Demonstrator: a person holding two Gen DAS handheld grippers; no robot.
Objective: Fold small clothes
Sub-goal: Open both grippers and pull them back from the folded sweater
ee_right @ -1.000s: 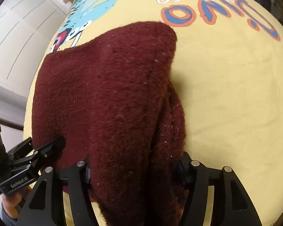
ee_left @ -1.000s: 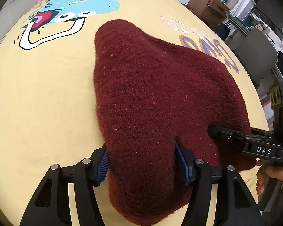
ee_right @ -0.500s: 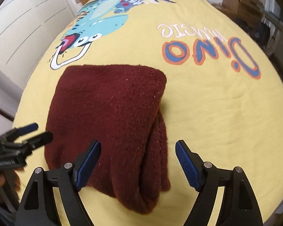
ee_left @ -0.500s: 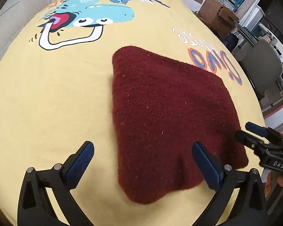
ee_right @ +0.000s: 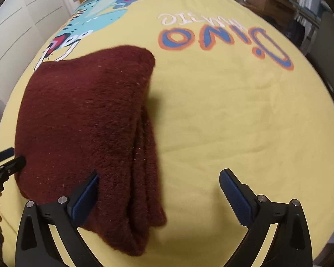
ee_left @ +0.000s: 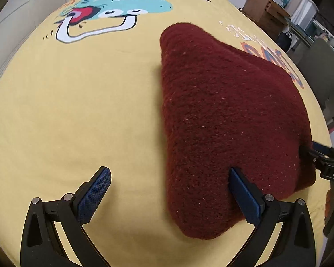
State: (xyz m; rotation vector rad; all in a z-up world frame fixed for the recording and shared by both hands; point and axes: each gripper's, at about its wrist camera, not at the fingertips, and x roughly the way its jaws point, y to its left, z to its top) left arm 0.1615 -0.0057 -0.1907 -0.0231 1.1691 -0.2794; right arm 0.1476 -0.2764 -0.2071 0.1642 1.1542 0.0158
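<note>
A dark red fuzzy garment point(ee_left: 229, 115) lies folded on the yellow printed bedsheet point(ee_left: 78, 111). It also shows in the right wrist view point(ee_right: 84, 122), with stacked layers along its right edge. My left gripper point(ee_left: 169, 191) is open, straddling the garment's near left edge; its right pad rests on the cloth and its left pad is over bare sheet. My right gripper point(ee_right: 160, 195) is open at the garment's near right corner, holding nothing. Its tips also show at the right edge of the left wrist view point(ee_left: 318, 153).
The sheet carries a dinosaur print point(ee_left: 113, 13) at the far end and "Dino" lettering point(ee_right: 222, 37) to the right. Cardboard boxes point(ee_left: 262, 9) and a grey chair point(ee_left: 320, 71) stand beyond the bed's right side. White cupboard doors point(ee_right: 15, 22) stand to the left.
Both grippers were shut on the garment's near edge a second ago. They opened, let it go and pulled back; now each has moved sideways to straddle an outer edge of the folded garment.
</note>
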